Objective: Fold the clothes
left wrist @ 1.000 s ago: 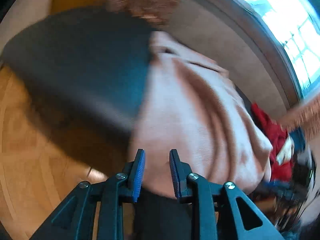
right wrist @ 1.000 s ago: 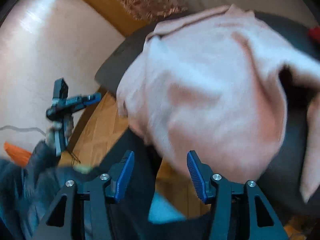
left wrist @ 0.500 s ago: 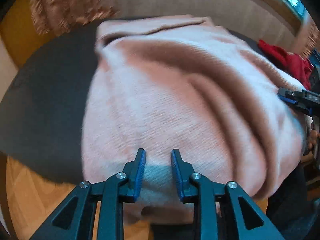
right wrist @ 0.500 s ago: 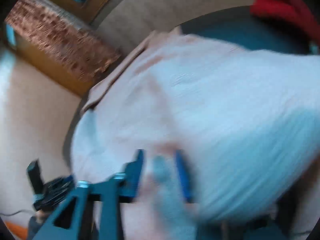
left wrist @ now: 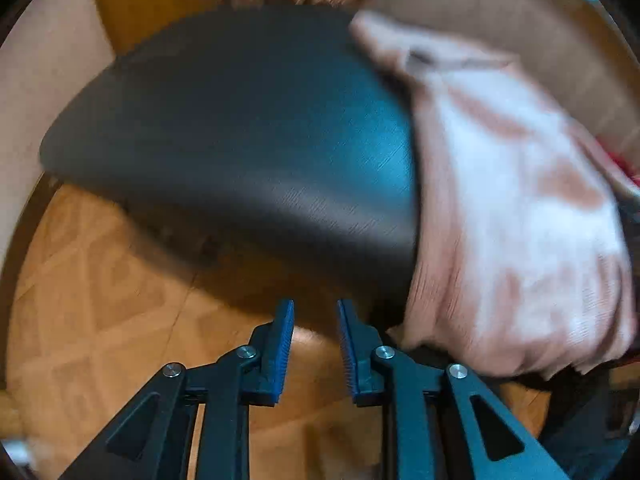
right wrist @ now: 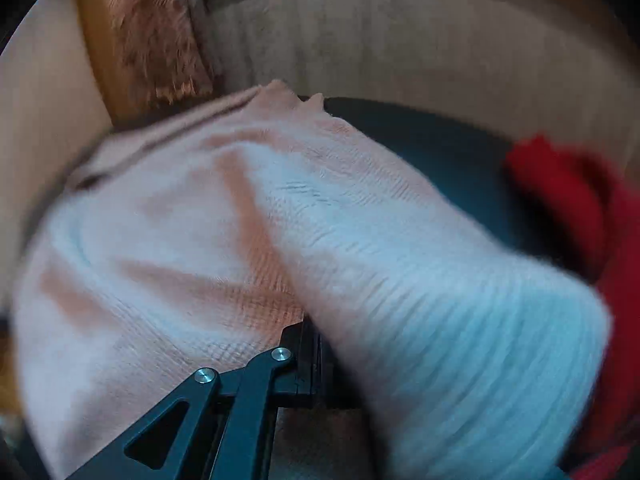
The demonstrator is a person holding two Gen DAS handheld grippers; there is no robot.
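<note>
Your left hand-held gripper (left wrist: pixel 314 344) hangs part open and empty over the floor, off the dark table (left wrist: pixel 240 140). The pink sweater (left wrist: pixel 520 220) lies to its right, running front to back. Your right hand-held gripper (right wrist: pixel 316 344) is nearer, clamped on its near edge.

Black gripper arms, silver screws, ribbed blue fingers (left wrist: pixel 283 344)

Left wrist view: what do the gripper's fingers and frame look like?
The left gripper has black plastic linkage arms with triangular cut-outs and round silver screw heads at the joints. Its two fingers carry blue ribbed pads on their inner faces. No cables or markings show.
</note>
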